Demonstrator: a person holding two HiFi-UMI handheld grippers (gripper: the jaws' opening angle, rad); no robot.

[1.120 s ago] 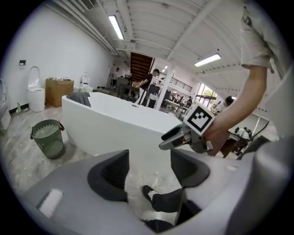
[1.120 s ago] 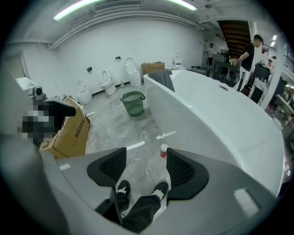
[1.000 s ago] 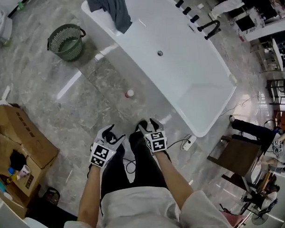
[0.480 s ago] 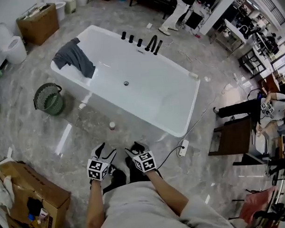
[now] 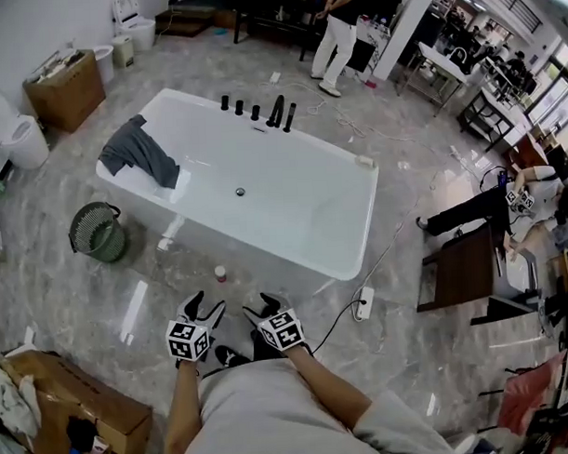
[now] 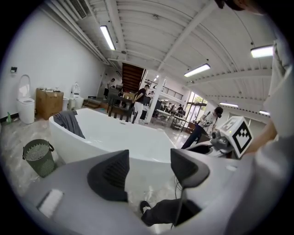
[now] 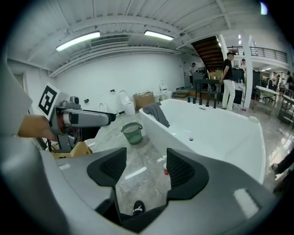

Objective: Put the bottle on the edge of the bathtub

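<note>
A small bottle (image 5: 220, 273) with a red base and pale cap stands on the marble floor just in front of the white bathtub (image 5: 345, 256). In the right gripper view the bottle (image 7: 166, 170) peeks out beside the right jaw, below the bathtub (image 7: 229, 137). My left gripper (image 5: 205, 306) and right gripper (image 5: 262, 306) are held close to the person's body, a short way back from the bottle. Both stand open with nothing between their jaws. The left gripper view shows the bathtub (image 6: 119, 135) ahead, but the bottle does not show there.
A grey cloth (image 5: 137, 152) hangs over the tub's left end, and black taps (image 5: 259, 111) line its far rim. A green basket (image 5: 96, 233) stands on the floor to the left. A power strip (image 5: 363, 303) and cable lie at the right. Cardboard box (image 5: 72, 410) near left.
The head view has risen and pulled back, so the tub and bottle now look smaller and farther. Both grippers stay open near the body.
</note>
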